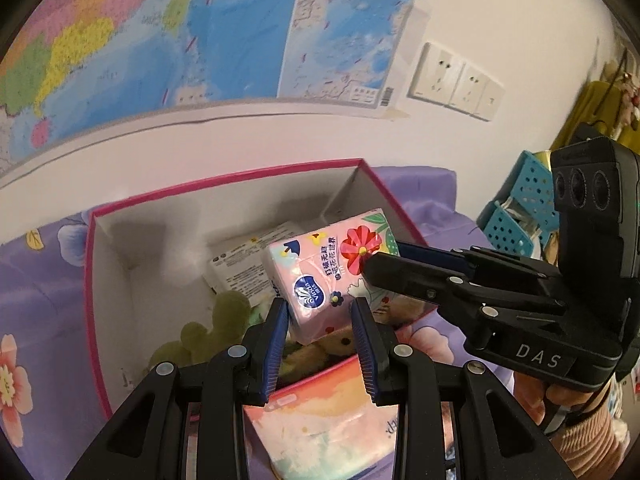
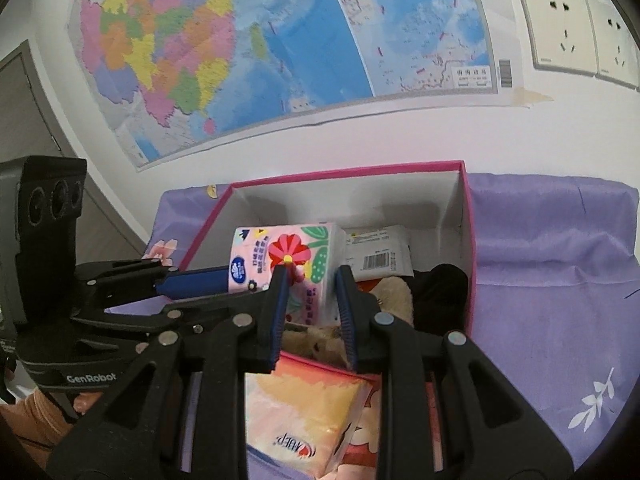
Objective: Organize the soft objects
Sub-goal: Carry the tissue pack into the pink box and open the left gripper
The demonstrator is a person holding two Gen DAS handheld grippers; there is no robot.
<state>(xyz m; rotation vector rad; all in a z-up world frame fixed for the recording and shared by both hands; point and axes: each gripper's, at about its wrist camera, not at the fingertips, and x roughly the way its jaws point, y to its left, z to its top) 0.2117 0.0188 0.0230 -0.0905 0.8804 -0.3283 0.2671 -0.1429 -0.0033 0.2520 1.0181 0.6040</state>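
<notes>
Nearest both cameras, an orange and pink tissue pack (image 2: 300, 420) is lying just outside the near wall of the pink-edged box (image 1: 96, 280), which serves as the landmark here.

Above that near wall, two hand-held grippers are carrying one flowered pink tissue pack (image 1: 320, 280) between them. The left gripper (image 1: 320, 320) is clamping the pack's near end, its blue pads pressing the wrapper on both sides. The right gripper (image 2: 312, 288) is clamping the other end in the same way, fingers narrowly apart with the pack squeezed between them. The pack is hanging tilted over the box's inside, not yet resting on anything.

Under the pack, inside the box, a green plush toy (image 1: 224, 312) and a tan plush toy (image 2: 396, 296) are lying by the near wall. Farther in, a white packet with a barcode (image 2: 376, 256) is resting toward the far wall, with a dark soft item (image 2: 440, 292) beside the tan plush toy.

The box is sitting on a purple flowered cloth (image 2: 540, 280). Beyond its far wall, a map (image 2: 280, 40) is hanging on the white wall.

To do this step well, both hands should probably be lowering together, keeping the pack level, aiming for the open floor near the far wall, and letting go only once it is resting.
</notes>
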